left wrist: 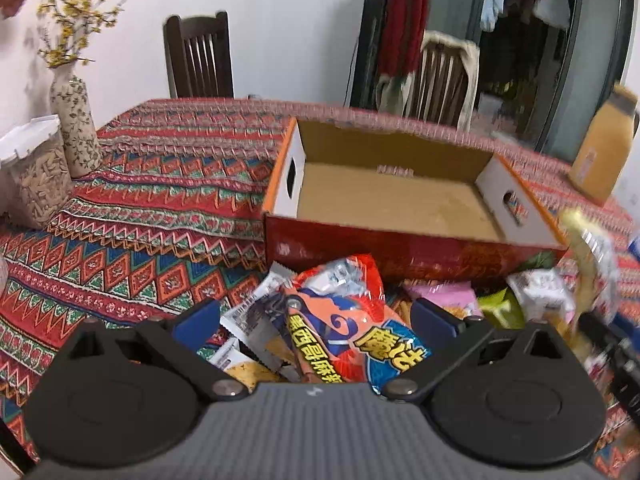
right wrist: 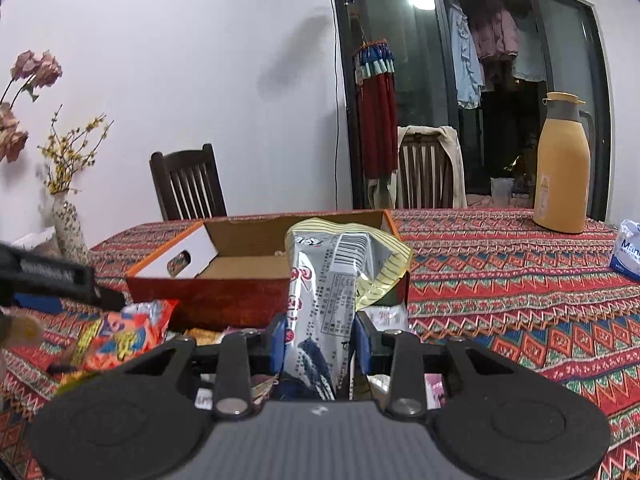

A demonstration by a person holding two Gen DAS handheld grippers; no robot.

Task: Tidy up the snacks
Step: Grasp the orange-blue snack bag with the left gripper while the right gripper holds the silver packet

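Observation:
My right gripper (right wrist: pixel 320 340) is shut on a silver and yellow-striped snack packet (right wrist: pixel 332 272) and holds it upright in front of the box. The same packet (left wrist: pixel 588 256) shows blurred at the right of the left wrist view. The red cardboard box (left wrist: pixel 400 248) with orange rims stands on the table, its brown inside bare. My left gripper (left wrist: pixel 318 316) hangs open over a pile of snacks just before the box. An orange and blue snack bag (left wrist: pixel 344 320) lies between its wide-spread fingers, and the pads do not press on it. Pink (left wrist: pixel 440 296), green (left wrist: pixel 500 308) and white (left wrist: pixel 540 288) packets lie beside it.
A patterned cloth (left wrist: pixel 160 208) covers the table. A flowered vase (left wrist: pixel 74 128) and a clear jar of seeds (left wrist: pixel 36 176) stand at the left. A yellow thermos jug (right wrist: pixel 562 168) and a tissue pack (right wrist: pixel 626 252) are at the right. Two chairs (right wrist: pixel 188 184) stand behind.

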